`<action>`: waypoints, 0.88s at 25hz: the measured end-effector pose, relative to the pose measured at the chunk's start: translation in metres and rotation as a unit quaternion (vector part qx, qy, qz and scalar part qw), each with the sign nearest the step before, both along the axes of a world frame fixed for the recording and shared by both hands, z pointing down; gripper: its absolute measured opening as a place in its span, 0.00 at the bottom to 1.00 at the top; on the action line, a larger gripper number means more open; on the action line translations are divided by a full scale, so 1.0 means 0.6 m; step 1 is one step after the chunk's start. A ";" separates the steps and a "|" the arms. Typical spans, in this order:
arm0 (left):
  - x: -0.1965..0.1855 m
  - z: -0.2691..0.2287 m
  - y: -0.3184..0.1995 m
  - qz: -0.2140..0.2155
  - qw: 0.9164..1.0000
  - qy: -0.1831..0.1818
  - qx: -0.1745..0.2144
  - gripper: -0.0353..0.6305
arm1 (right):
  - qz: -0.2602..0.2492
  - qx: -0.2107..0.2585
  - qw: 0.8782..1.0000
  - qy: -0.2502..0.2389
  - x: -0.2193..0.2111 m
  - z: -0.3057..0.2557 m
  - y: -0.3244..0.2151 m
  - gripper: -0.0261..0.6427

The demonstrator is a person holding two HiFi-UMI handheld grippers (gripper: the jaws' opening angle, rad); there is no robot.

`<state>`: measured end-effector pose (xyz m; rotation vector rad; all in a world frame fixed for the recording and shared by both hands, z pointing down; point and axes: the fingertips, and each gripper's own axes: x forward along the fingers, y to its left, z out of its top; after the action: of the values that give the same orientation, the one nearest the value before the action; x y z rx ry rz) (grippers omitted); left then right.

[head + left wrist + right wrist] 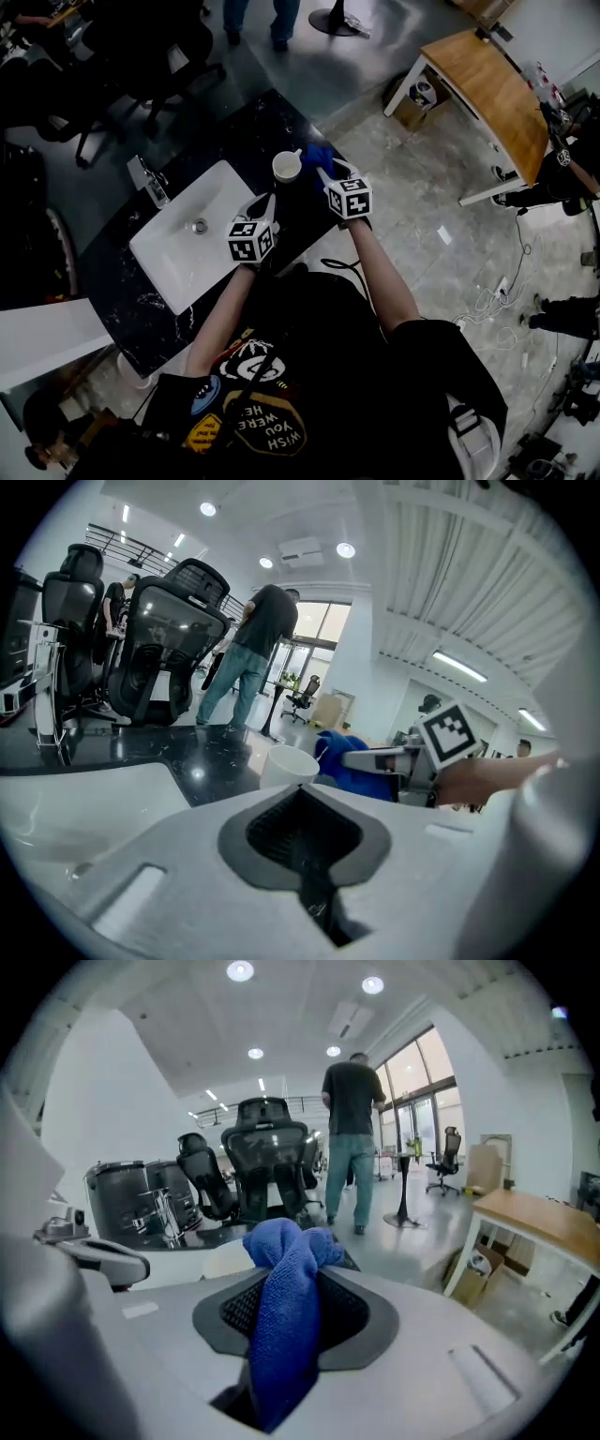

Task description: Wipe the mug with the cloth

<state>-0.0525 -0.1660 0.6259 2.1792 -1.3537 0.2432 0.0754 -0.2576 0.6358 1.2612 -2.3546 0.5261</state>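
Note:
A white mug (287, 167) stands on the black marble counter (253, 127), just right of the sink. My right gripper (325, 172) is shut on a blue cloth (319, 155), which bunches out past the jaw tips close beside the mug's right side. In the right gripper view the cloth (284, 1309) fills the gap between the pads, and the mug (223, 1260) peeks out behind it. My left gripper (265, 206) hovers near the sink's right rim, short of the mug, jaws shut and empty. From the left gripper view, the mug (286, 765) and cloth (349, 766) lie ahead.
A white sink (217, 181) with a chrome faucet (150, 180) takes up the counter's left part. Black office chairs (173, 639) and a standing person (354, 1138) are beyond the counter. A wooden table (492, 89) and floor cables (487, 300) lie to the right.

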 end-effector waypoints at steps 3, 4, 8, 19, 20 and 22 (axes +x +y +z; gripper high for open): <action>0.006 0.001 0.002 0.007 1.000 0.000 -0.003 0.06 | -0.087 -0.055 0.994 0.046 -0.049 0.043 0.031 0.22; 0.008 0.001 0.003 0.009 1.000 -0.001 -0.003 0.06 | -0.131 -0.063 0.988 0.056 -0.072 0.053 0.059 0.22; 0.002 0.003 0.004 0.008 1.000 -0.002 -0.005 0.06 | -0.236 -0.074 0.967 0.053 -0.116 0.072 0.167 0.22; -0.008 -0.008 0.028 0.013 1.000 0.013 -0.004 0.06 | 0.008 -0.012 0.996 -0.085 -0.020 -0.003 0.089 0.60; -0.011 -0.013 0.032 0.013 1.000 0.016 -0.003 0.06 | 0.012 0.001 0.996 -0.093 -0.021 -0.017 0.099 0.59; -0.019 -0.028 0.039 0.015 1.000 0.019 0.004 0.06 | 0.014 0.038 0.996 -0.083 -0.022 -0.046 0.121 0.20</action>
<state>-0.0638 -0.1425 0.6094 2.2013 -1.3055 0.2066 0.0620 -0.1848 0.6082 1.3336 -2.5189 0.5760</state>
